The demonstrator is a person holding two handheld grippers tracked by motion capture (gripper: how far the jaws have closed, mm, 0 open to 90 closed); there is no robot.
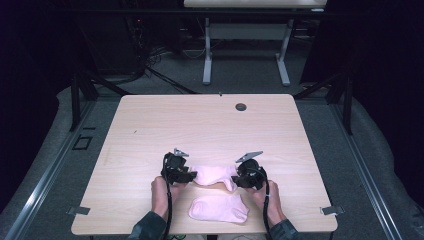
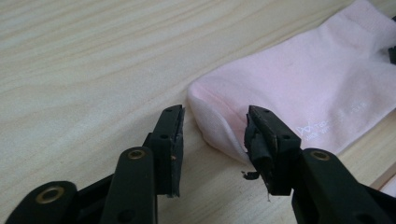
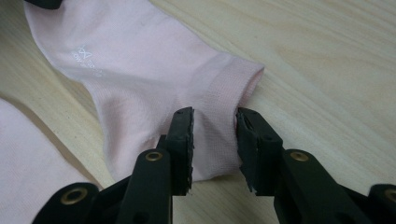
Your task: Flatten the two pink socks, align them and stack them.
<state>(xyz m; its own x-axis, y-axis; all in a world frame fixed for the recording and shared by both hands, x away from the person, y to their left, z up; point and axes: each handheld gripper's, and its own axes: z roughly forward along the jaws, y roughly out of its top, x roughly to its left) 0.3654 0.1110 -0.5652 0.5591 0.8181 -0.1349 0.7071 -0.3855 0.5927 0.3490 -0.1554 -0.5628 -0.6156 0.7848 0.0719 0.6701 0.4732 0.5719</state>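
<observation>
High view: two pink socks lie on the near part of the desk [image 1: 150,130]. The far sock [image 1: 214,175] stretches between the two grippers, and the near sock [image 1: 219,208] rests just in front of it, between the person's hands. The left gripper [image 2: 215,130] has its fingers parted around the far sock's toe end — not yet pressing the cloth. The right gripper [image 3: 215,130] straddles the ribbed cuff at the other end, its fingers narrowly apart with the fabric between them.
</observation>
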